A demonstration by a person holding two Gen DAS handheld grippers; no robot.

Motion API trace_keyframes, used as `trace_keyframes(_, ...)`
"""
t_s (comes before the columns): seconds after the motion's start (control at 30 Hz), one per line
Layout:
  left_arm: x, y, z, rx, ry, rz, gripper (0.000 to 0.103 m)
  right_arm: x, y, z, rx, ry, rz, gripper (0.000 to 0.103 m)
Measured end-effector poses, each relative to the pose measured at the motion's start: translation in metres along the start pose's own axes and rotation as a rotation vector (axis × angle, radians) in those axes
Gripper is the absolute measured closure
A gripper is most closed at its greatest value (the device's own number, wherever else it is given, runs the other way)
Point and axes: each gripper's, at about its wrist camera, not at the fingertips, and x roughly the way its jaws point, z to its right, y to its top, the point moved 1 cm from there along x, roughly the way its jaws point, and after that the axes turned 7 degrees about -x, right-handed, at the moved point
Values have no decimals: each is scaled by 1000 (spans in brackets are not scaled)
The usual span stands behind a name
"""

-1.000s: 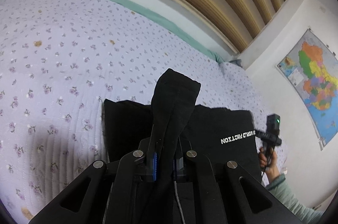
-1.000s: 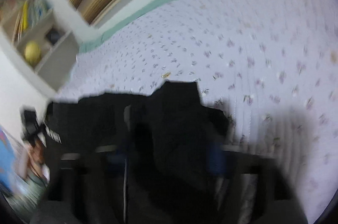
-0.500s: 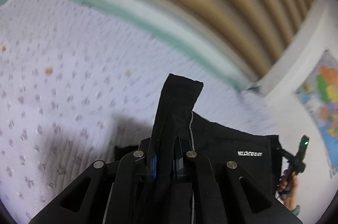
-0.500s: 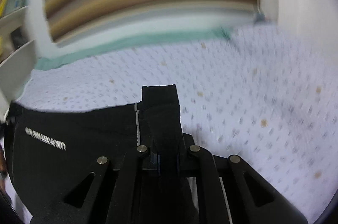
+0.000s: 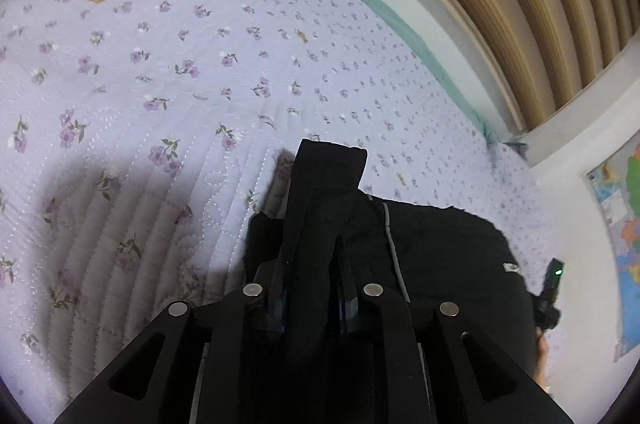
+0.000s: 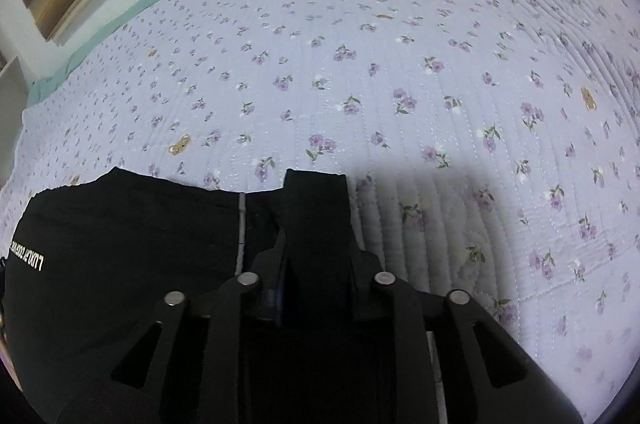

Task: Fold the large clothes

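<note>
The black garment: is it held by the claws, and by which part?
Each claw, left and right, has a folded edge of the black garment between its opening jaws; which edge cannot be told.

A bed covered with a lilac quilt printed with small purple flowers is seen ahead of the fingers. A black garment is spread directly on it, just beside and under the fingers, with white lettering on it.
</note>
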Motion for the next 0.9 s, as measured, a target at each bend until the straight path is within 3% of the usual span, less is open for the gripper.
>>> trace_keyframes(0.1, -5, 3, -4, 3, -5, -46, 85, -26, -6, 8, 64, 58, 55, 76)
trace_keyframes(0.17, -22, 4, 2, 45, 40, -54, 83, -55, -9, 10, 89, 65, 123, 62)
trace_keyframes(0.23, -54, 7, 11, 70, 63, 3, 83, -89, -15, 8, 93, 68, 193, 47)
trace_keyframes(0.3, -91, 7, 24, 96, 44, 70, 82, -116, -20, 1, 77, 90, 233, 41)
trace_keyframes(0.37, -118, 3, 44, 134, 20, 123, 71, -143, -24, -16, 37, 95, 251, 37)
trace_keyframes(0.43, -142, -8, 74, 196, -6, 157, 44, -165, -30, -35, 16, 172, 273, 37)
trace_keyframes(0.47, -148, -14, 88, 227, -20, 157, 44, -175, -33, -48, 5, 205, 281, 37)
trace_keyframes(0.53, -156, -32, 120, 307, -49, 150, 44, -188, -36, -74, -36, 169, 278, 37)
trace_keyframes(0.63, -144, -60, 161, 374, -69, 111, 44, -192, -41, -120, -156, 116, 245, 37)
trace_keyframes(0.73, -112, -78, 180, 378, -62, 41, 44, -174, -51, -164, -248, 74, 173, 37)
trace_keyframes(0.9, -22, -111, 182, 388, 156, -136, 44, -96, -66, -195, -300, 11, -54, 37)
